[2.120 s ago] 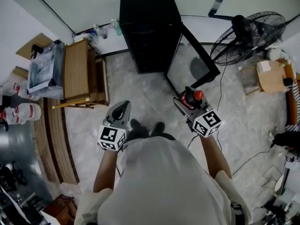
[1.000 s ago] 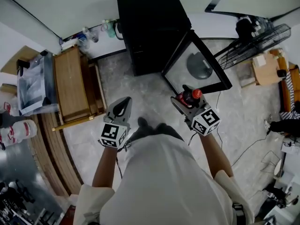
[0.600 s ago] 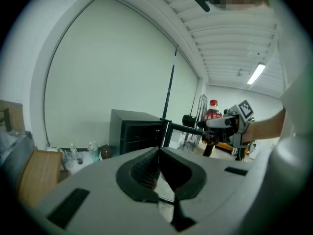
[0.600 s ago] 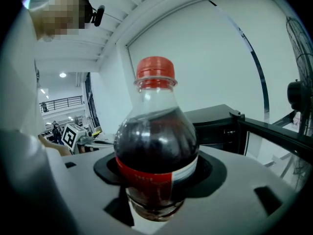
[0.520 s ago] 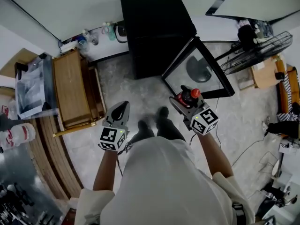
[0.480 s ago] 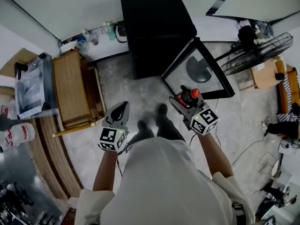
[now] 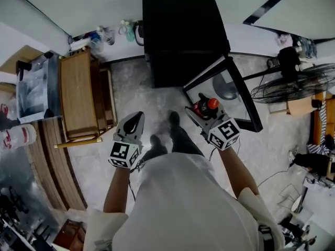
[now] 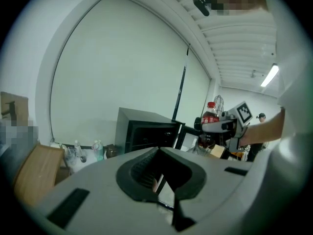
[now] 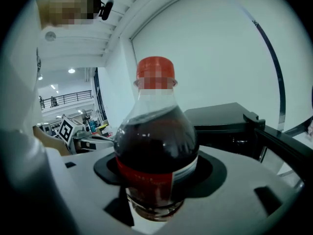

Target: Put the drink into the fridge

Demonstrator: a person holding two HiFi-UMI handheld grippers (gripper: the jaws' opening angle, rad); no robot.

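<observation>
No writing is legible; the print on the drink is blurred.

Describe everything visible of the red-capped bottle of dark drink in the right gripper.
The clear plastic bottle holds dark brown drink up to its shoulder, with a red cap on and a red-and-white label round its lower body. It stands upright, clamped at the label between the jaws of the right gripper, in the air, in front of the black fridge whose glass door stands open. Nothing else touches it.

Ahead of you the fridge stands at twelve o'clock, its door at one, bench at ten, fan at two.
</observation>
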